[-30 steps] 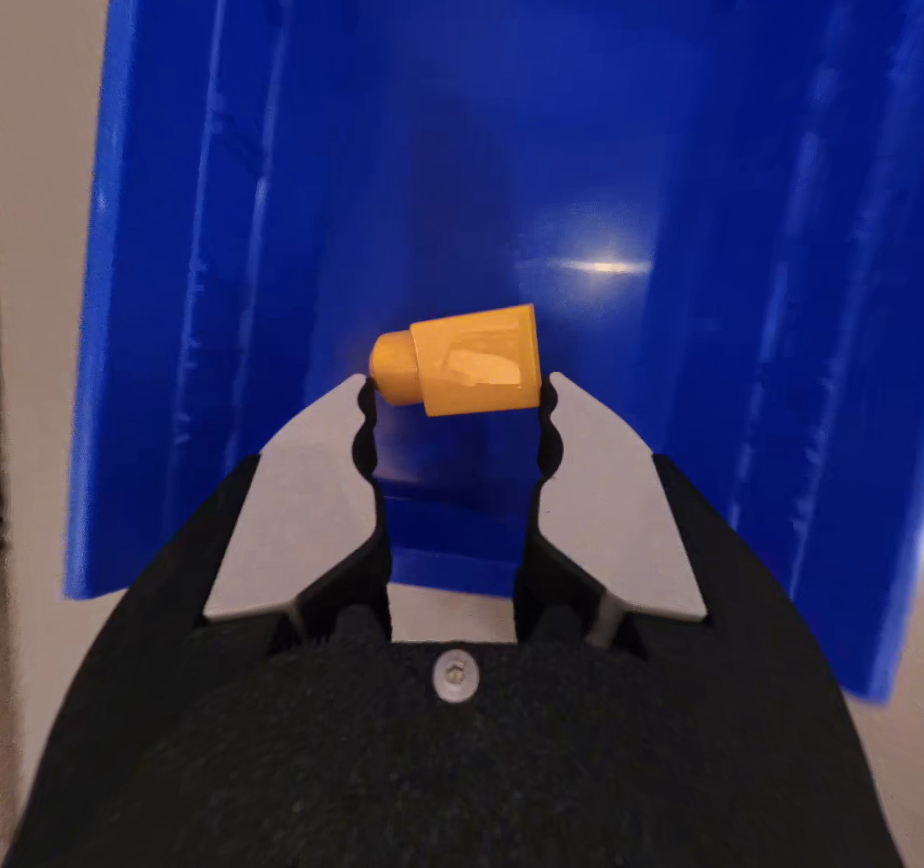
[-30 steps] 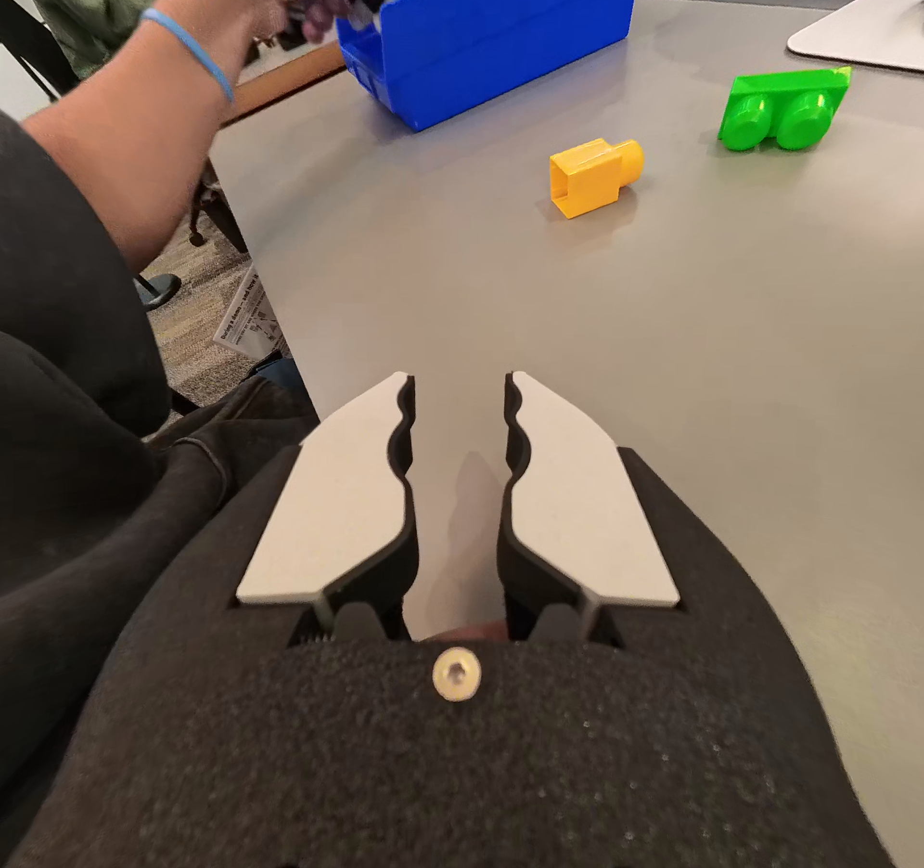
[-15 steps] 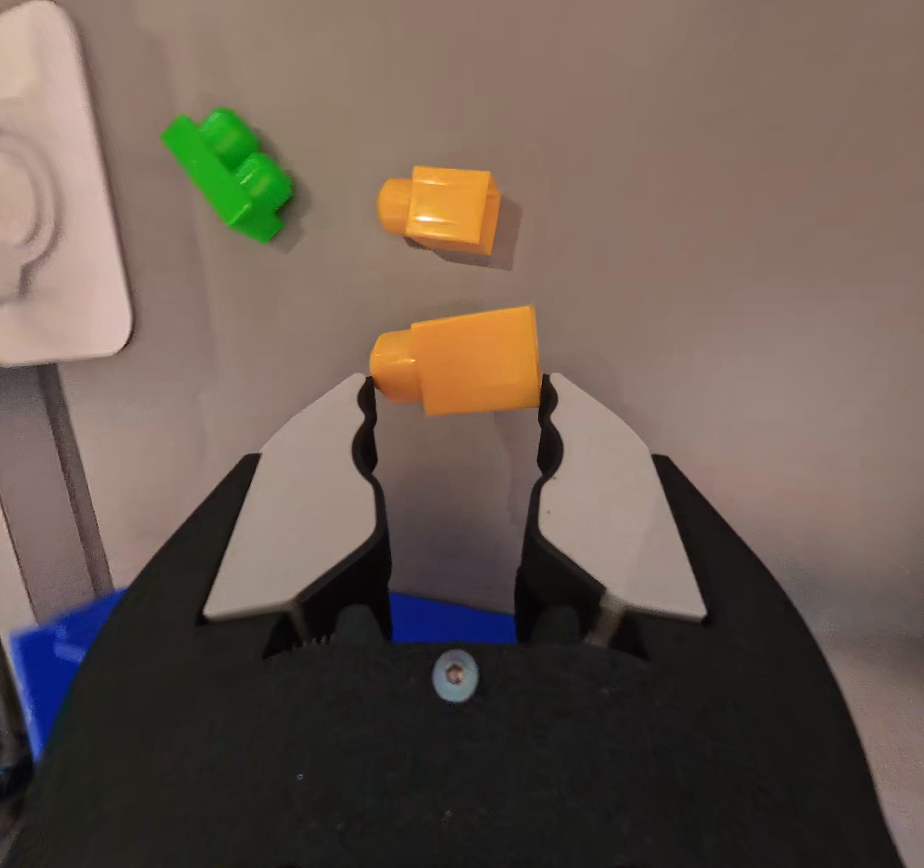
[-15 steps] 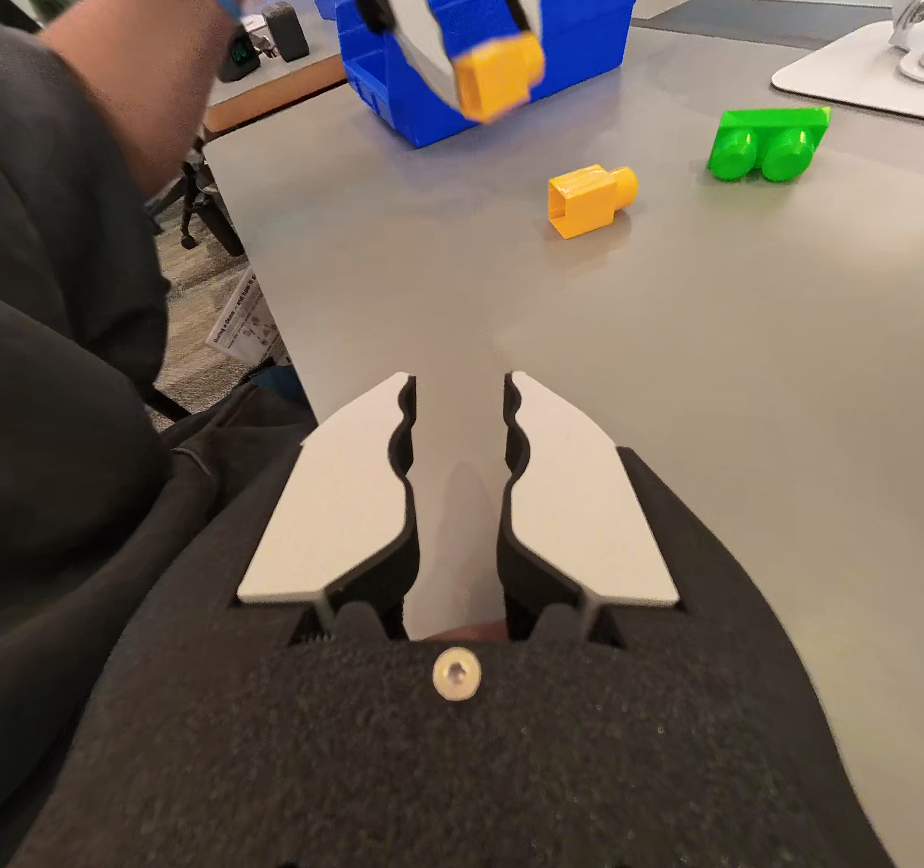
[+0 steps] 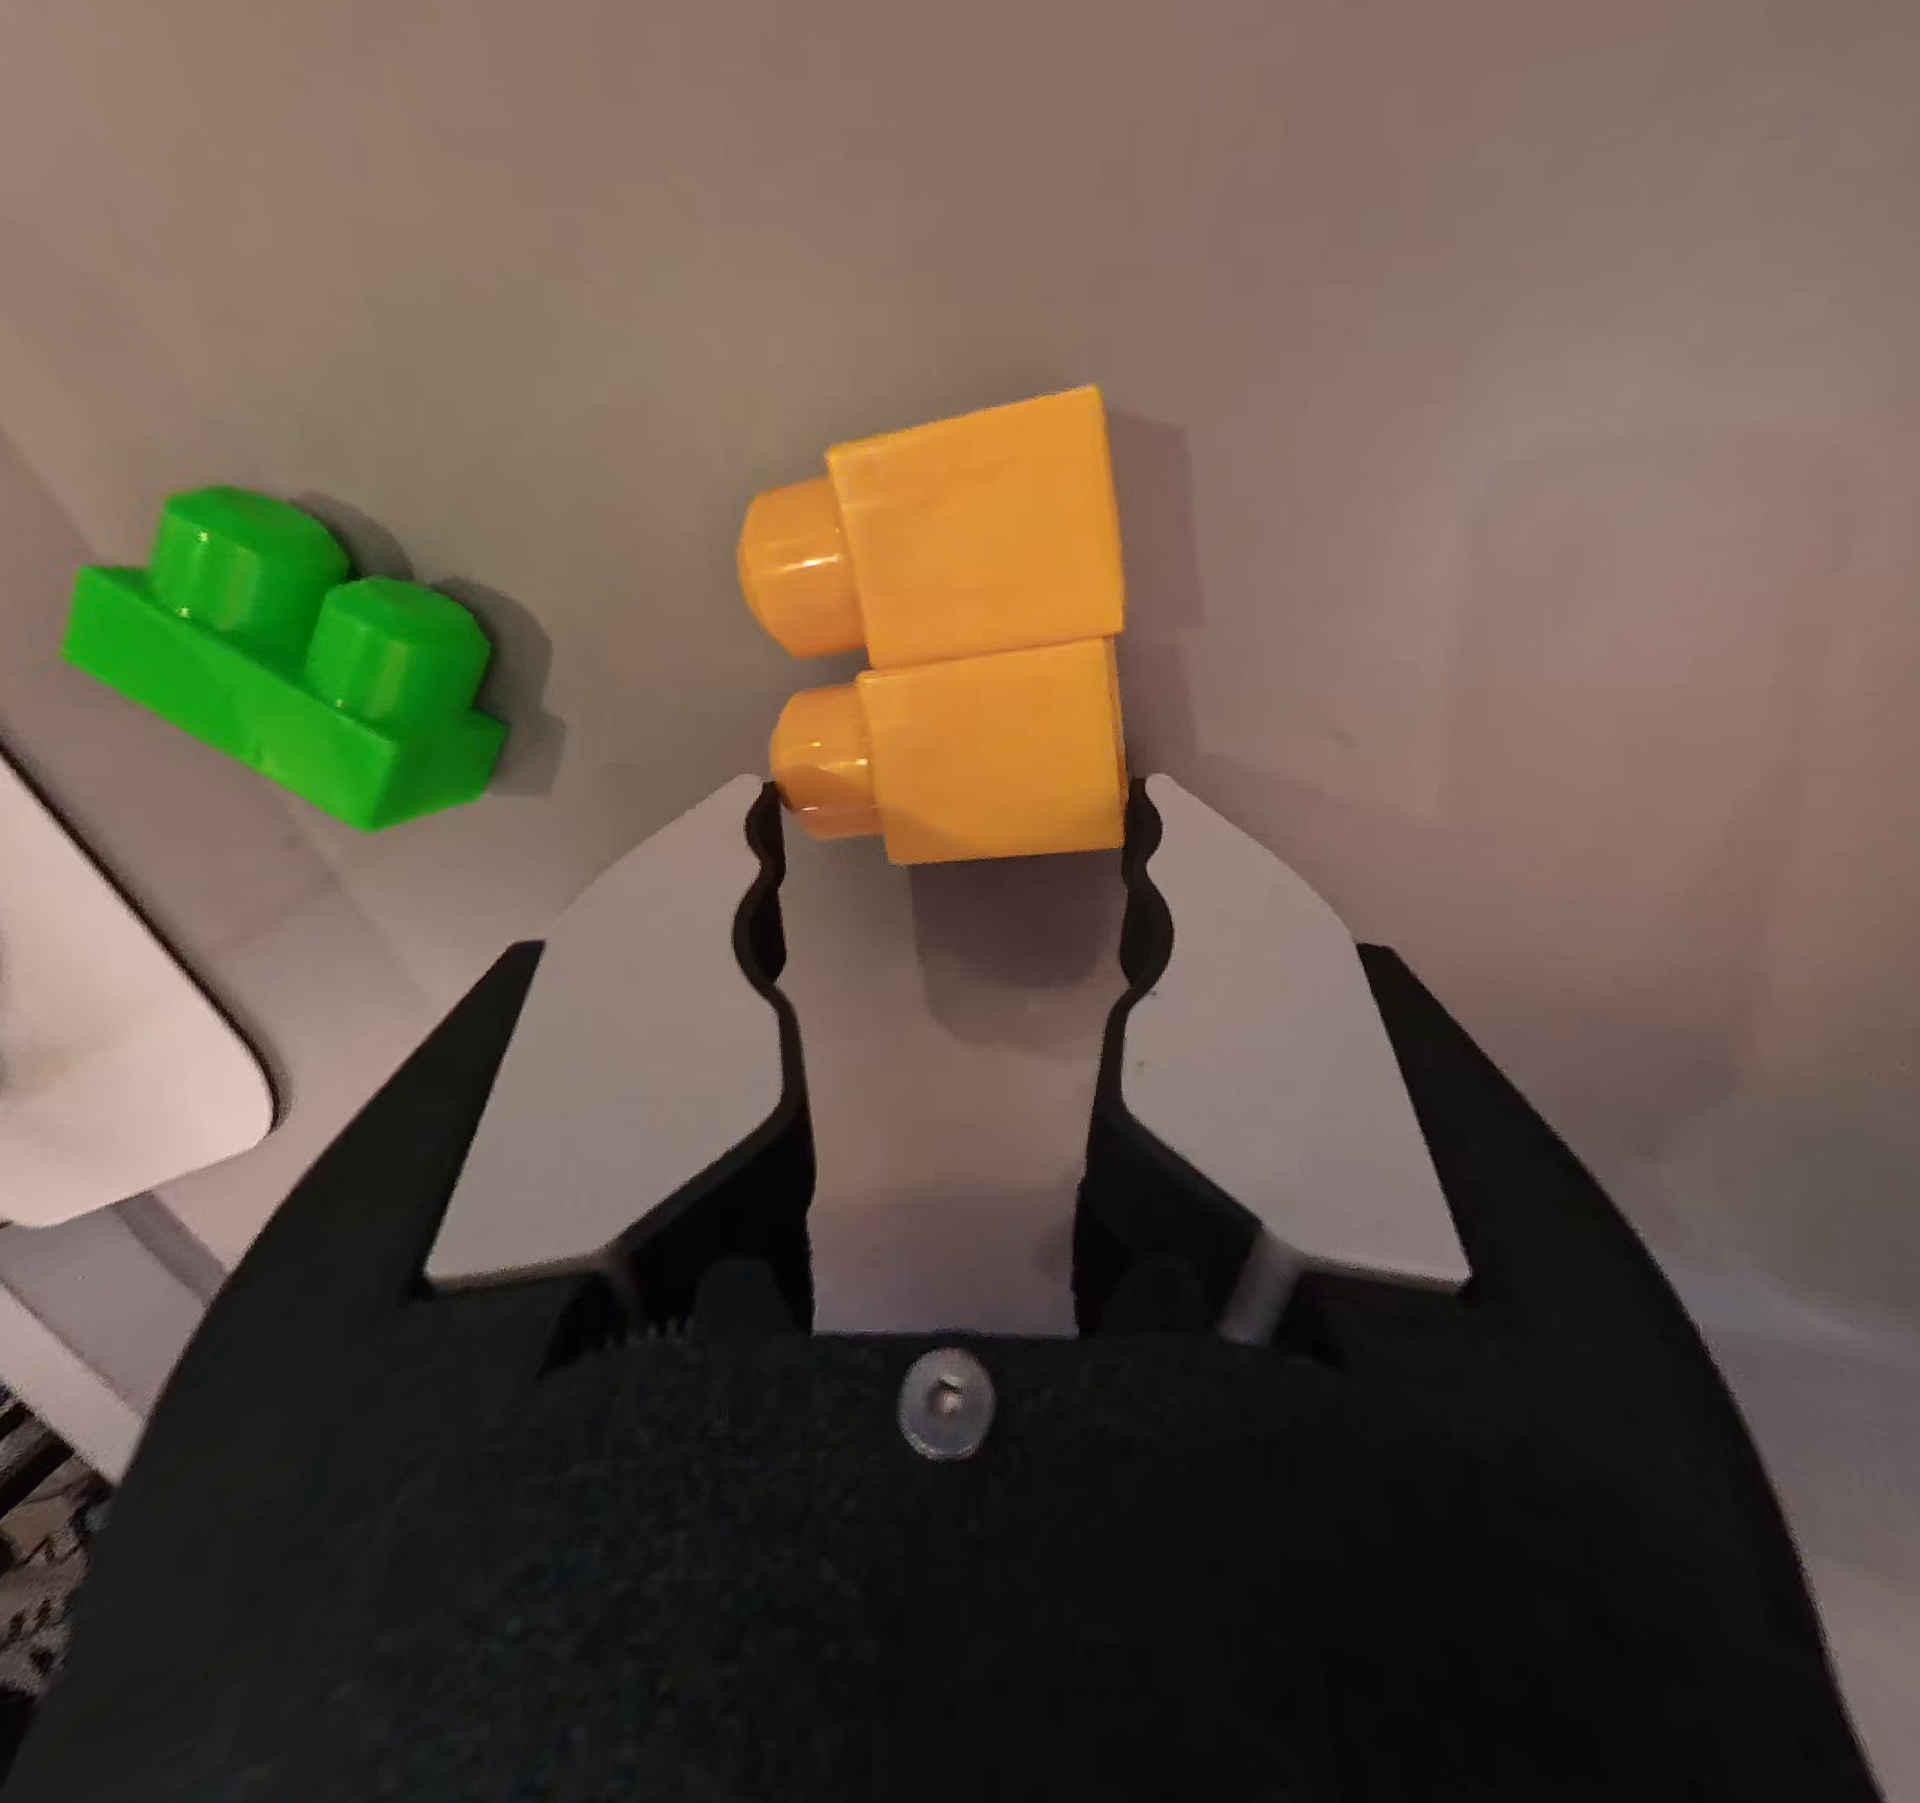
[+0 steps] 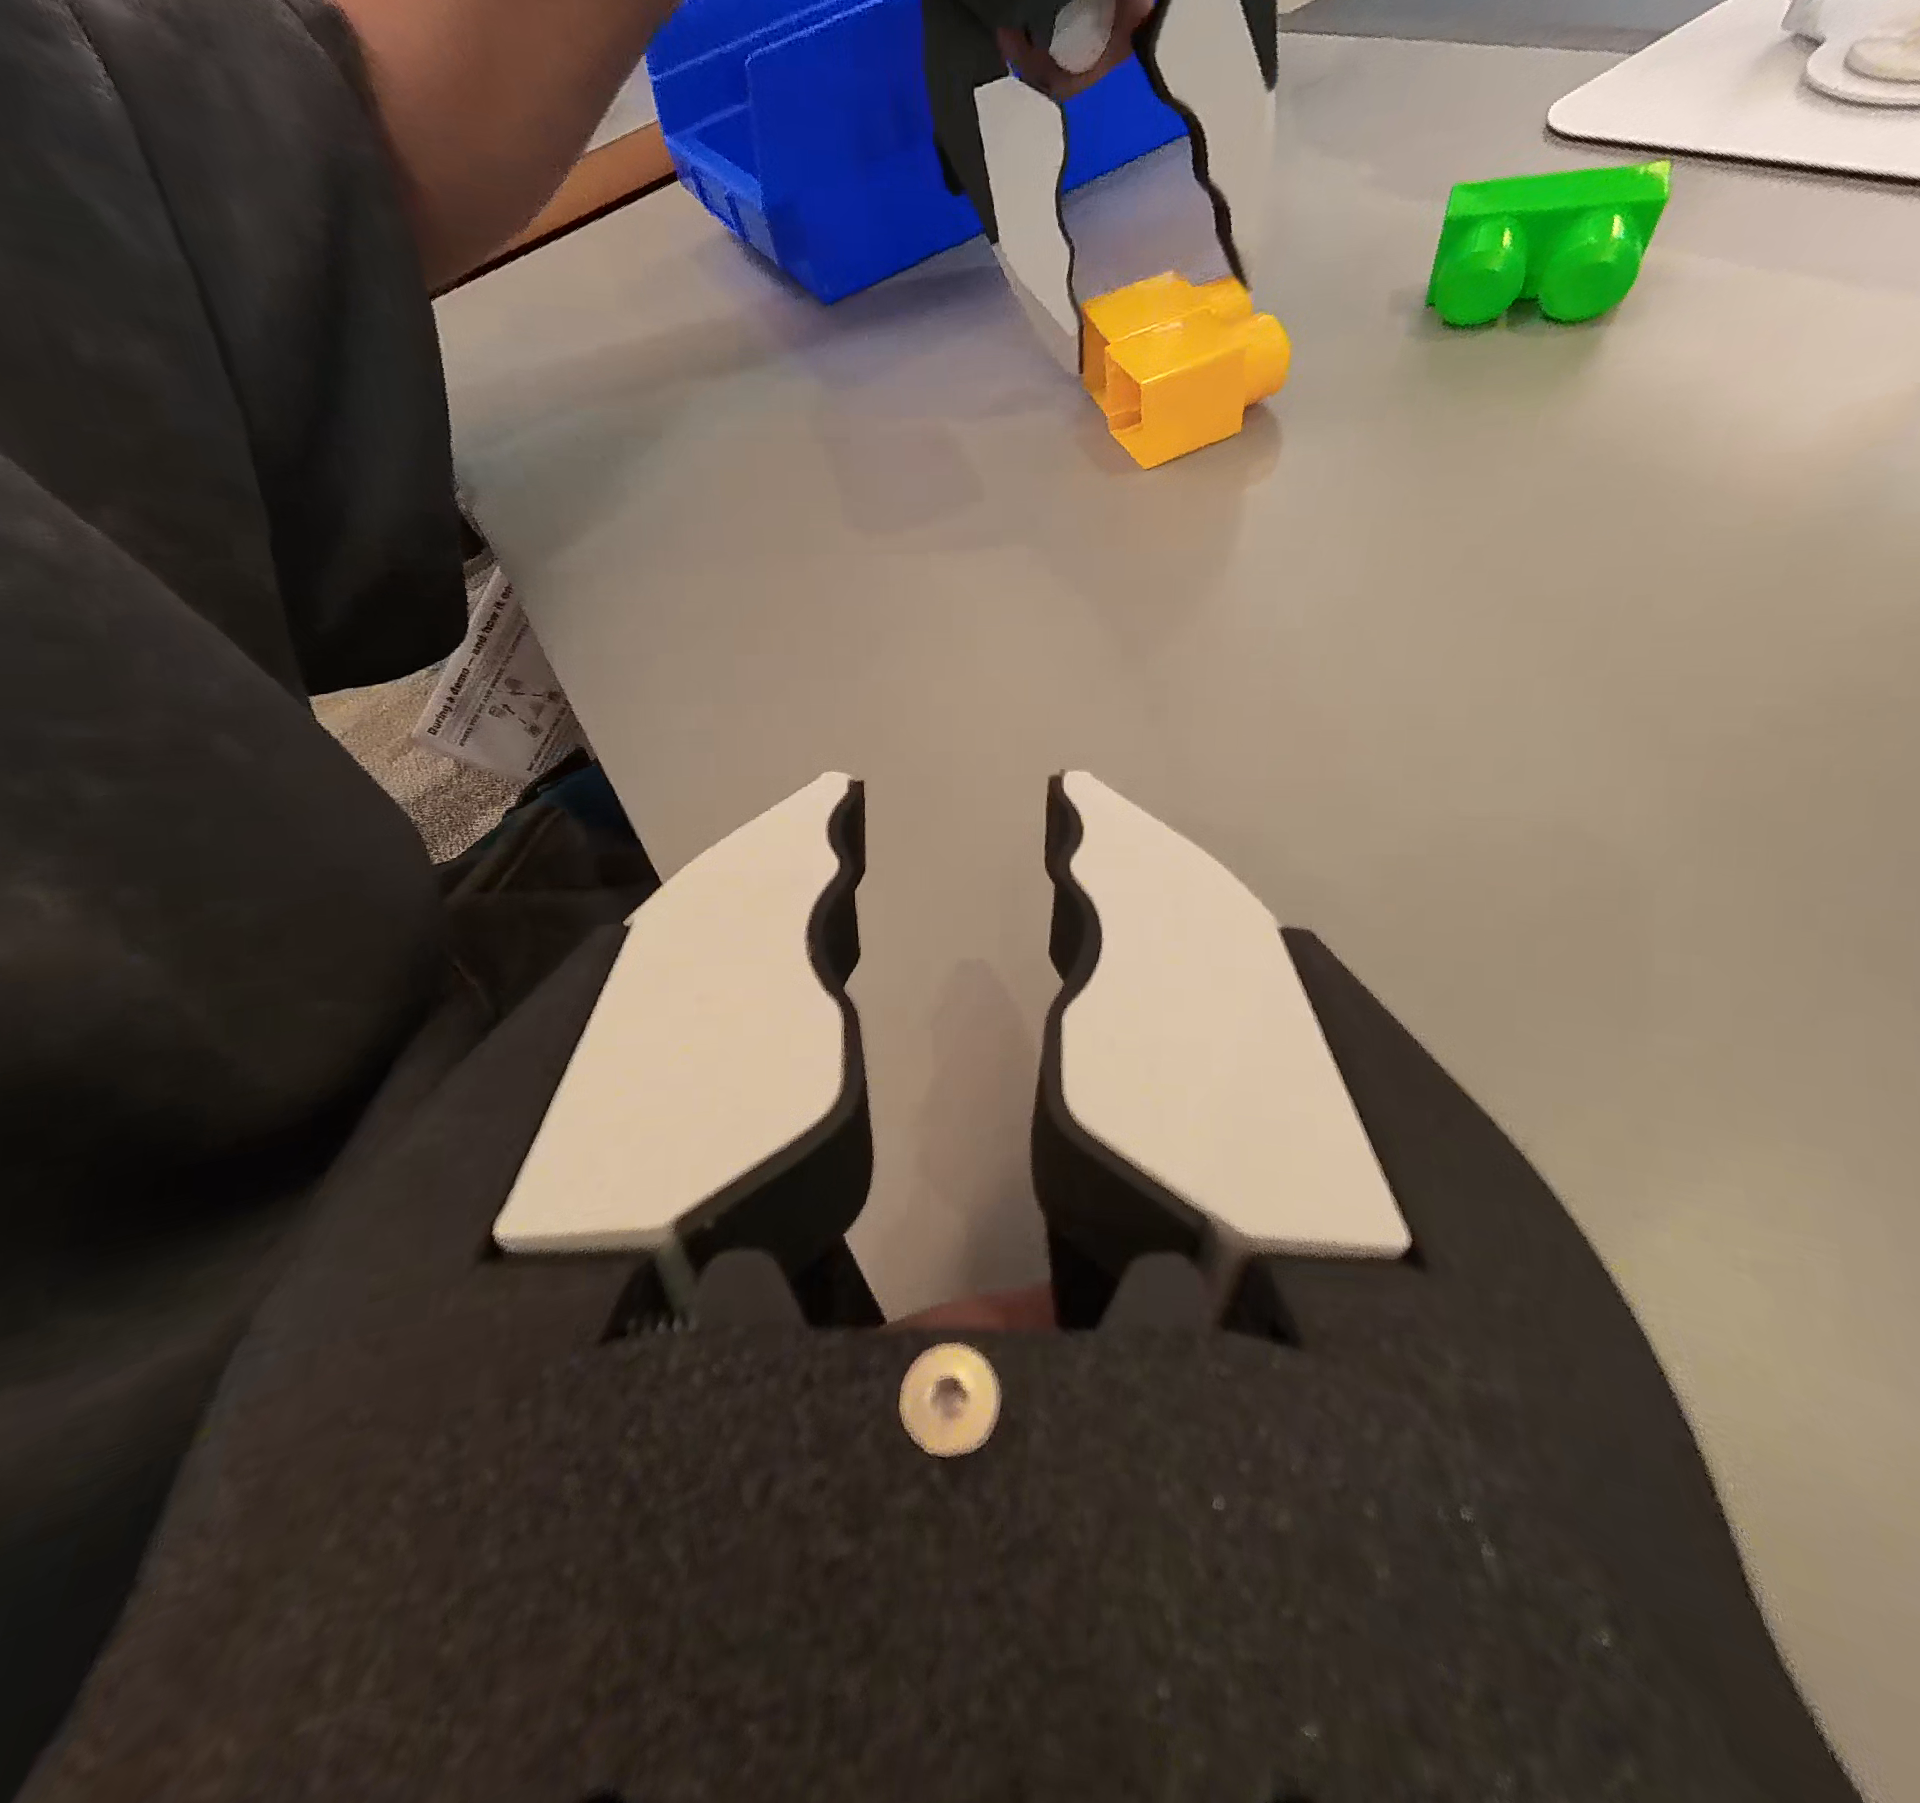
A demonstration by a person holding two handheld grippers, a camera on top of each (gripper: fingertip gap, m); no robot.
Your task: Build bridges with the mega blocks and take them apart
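My left gripper [image 5: 951, 789] is shut on an orange one-stud block [image 5: 992, 751], pinched end to end with its stud pointing left, low over the grey table [image 5: 1455, 299]. A second orange one-stud block [image 5: 977, 527] lies on its side just beyond it, side against side. A green two-stud block [image 5: 281, 657] lies on its side to the left. In the right wrist view the left gripper [image 6: 1153, 304] stands over both orange blocks; the lying one [image 6: 1184, 392] is nearer and the green block [image 6: 1548, 241] is to the right. My right gripper [image 6: 951, 808] is open and empty above the table's near edge.
A blue bin [image 6: 831, 122] stands at the table's far left behind the left gripper. A white stand base [image 6: 1745, 91] sits at the far right and also shows in the left wrist view [image 5: 104, 1026]. A person's arm and dark sleeve [image 6: 208, 403] fill the left. There is about 25 cm between the tips of the two grippers.
My left gripper has carried the orange block out of the blue bin, across the table and down beside the lying orange block. My right gripper has stayed open and nearly still.
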